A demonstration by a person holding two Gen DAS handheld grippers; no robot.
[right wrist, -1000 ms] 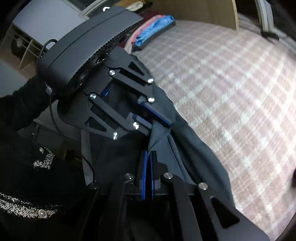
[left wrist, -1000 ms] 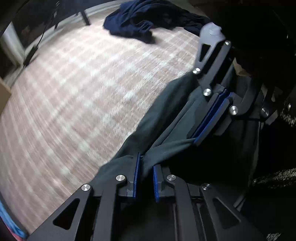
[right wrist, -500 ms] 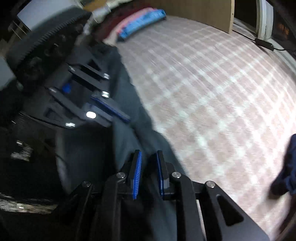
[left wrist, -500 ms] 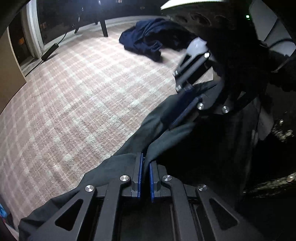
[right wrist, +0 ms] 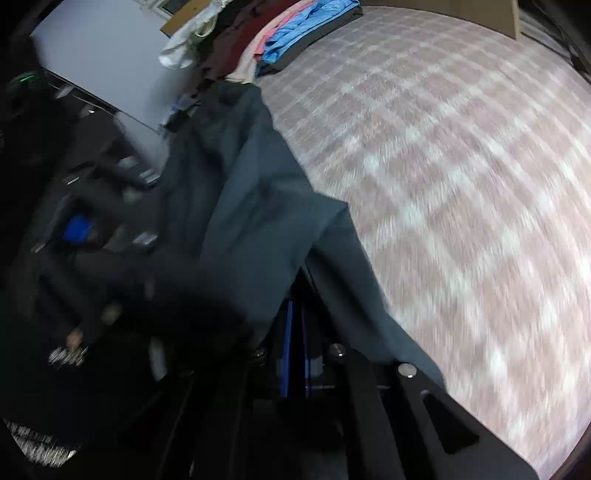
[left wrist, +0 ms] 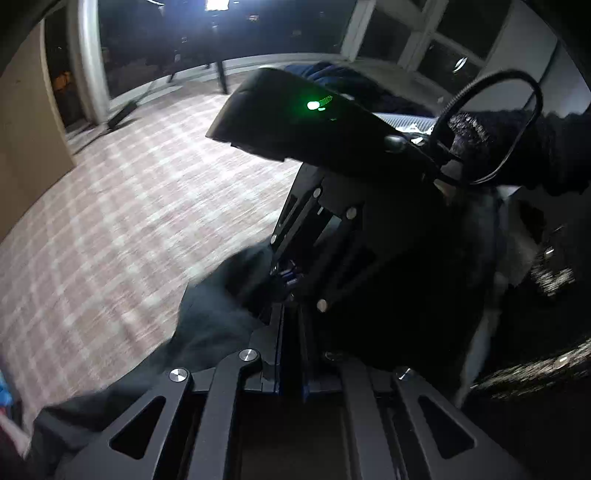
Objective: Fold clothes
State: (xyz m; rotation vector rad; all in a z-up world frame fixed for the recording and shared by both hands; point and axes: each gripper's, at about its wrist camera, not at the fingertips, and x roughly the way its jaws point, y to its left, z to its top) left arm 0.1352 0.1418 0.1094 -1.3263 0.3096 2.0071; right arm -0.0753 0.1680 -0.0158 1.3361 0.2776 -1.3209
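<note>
Both tongs pinch the dark shirt: left tongs and right tongs are squeezed tight, close together above the checked bed.

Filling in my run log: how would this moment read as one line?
step: mid-fold | left gripper: shut on dark garment | right gripper: shut on dark garment | surface: checked bedspread | folded pile: far corner

two wrist fisheyes, angled down, close, sharing checked bedspread
</note>
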